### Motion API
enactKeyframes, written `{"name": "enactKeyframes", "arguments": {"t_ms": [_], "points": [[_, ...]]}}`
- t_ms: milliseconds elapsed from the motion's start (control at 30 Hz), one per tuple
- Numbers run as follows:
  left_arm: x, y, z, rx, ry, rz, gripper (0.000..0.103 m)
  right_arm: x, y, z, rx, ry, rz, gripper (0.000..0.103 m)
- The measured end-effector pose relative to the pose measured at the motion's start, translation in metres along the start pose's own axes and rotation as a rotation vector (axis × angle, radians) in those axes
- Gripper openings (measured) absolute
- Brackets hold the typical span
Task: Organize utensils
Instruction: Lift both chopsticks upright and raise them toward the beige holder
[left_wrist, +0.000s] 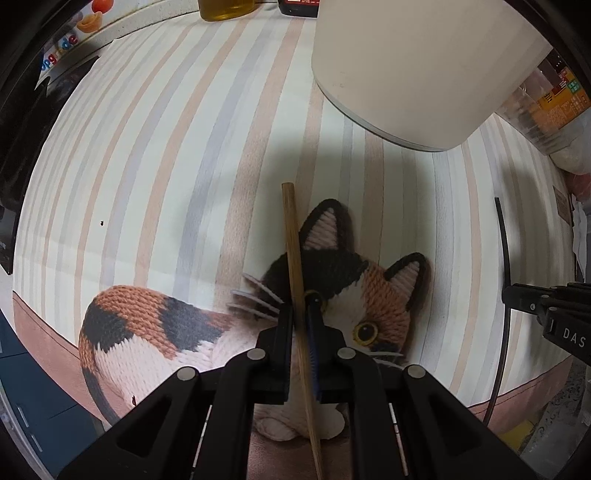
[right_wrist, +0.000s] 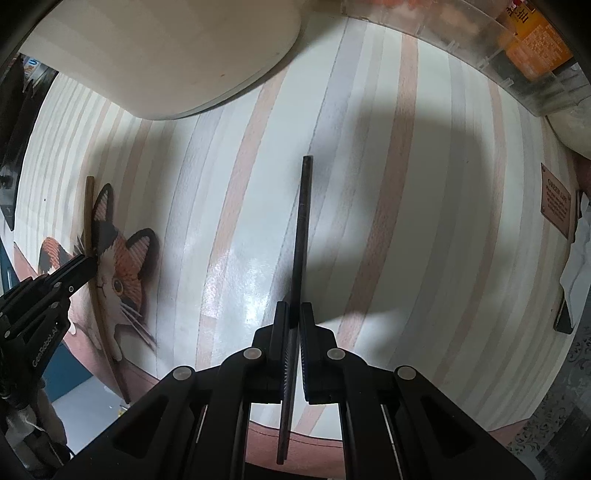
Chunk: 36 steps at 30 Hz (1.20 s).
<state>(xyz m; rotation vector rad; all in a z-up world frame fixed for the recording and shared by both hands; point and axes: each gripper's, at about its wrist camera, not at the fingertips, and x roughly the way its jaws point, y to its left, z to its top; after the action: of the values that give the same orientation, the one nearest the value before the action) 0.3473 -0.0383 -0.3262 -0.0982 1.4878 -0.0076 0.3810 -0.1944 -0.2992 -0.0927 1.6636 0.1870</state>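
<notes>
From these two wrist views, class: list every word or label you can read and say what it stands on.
"DAS": right gripper's body.
"GenRobot.AI": left gripper's body.
"GREEN LIFE": brown tag on the striped mat; smaller lines blurred.
"pgrade", partly cut off: packaging.
Orange package: print too small.

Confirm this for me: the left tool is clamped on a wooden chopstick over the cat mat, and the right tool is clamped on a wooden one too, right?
Not quite. The right tool is clamped on a black chopstick, not a wooden one; the right wrist view shows it. The left tool does grip the wooden chopstick over the cat mat.
</notes>
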Motion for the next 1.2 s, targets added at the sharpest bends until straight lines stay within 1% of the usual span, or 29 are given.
{"name": "enactKeyframes", "arguments": {"t_ms": [200, 267, 400, 467, 567, 600, 667, 867, 1067, 1200], "points": [[-0.004, 0.008, 0.002, -0.001, -0.003, 0.001, 0.007, 0.004, 0.01, -0.001, 0.0, -0.001, -0.016, 0.006], [-0.002, 0.001, -0.002, 0.004, -0.007, 0.006, 0.006, 0.006, 0.015, -0.003, -0.007, -0.008, -0.028, 0.006], [-0.005, 0.001, -0.02, 0.031, -0.032, 0.021, 0.005, 0.011, 0.026, -0.005, -0.004, -0.028, -0.046, 0.006], [-0.01, -0.003, -0.019, 0.034, -0.035, 0.025, 0.005, 0.01, 0.028, -0.009, 0.001, -0.049, -0.051, 0.006], [-0.016, -0.005, -0.024, 0.021, -0.04, 0.011, 0.005, 0.009, 0.031, -0.013, 0.002, -0.071, -0.055, 0.005], [-0.019, -0.005, -0.025, 0.019, -0.045, 0.009, 0.005, 0.009, 0.029, -0.015, 0.008, -0.074, -0.042, 0.005], [-0.029, -0.005, -0.028, 0.02, -0.063, -0.001, 0.005, 0.006, 0.024, -0.019, 0.04, -0.09, 0.014, 0.005], [-0.062, -0.009, -0.028, 0.011, -0.122, -0.03, 0.005, -0.019, 0.024, -0.035, 0.062, -0.19, 0.09, 0.005], [-0.088, -0.003, -0.03, 0.022, -0.188, -0.044, 0.005, -0.038, 0.029, -0.049, 0.07, -0.271, 0.13, 0.005], [-0.111, -0.002, -0.027, 0.023, -0.23, -0.058, 0.004, -0.052, 0.035, -0.053, 0.054, -0.313, 0.156, 0.005]]}}
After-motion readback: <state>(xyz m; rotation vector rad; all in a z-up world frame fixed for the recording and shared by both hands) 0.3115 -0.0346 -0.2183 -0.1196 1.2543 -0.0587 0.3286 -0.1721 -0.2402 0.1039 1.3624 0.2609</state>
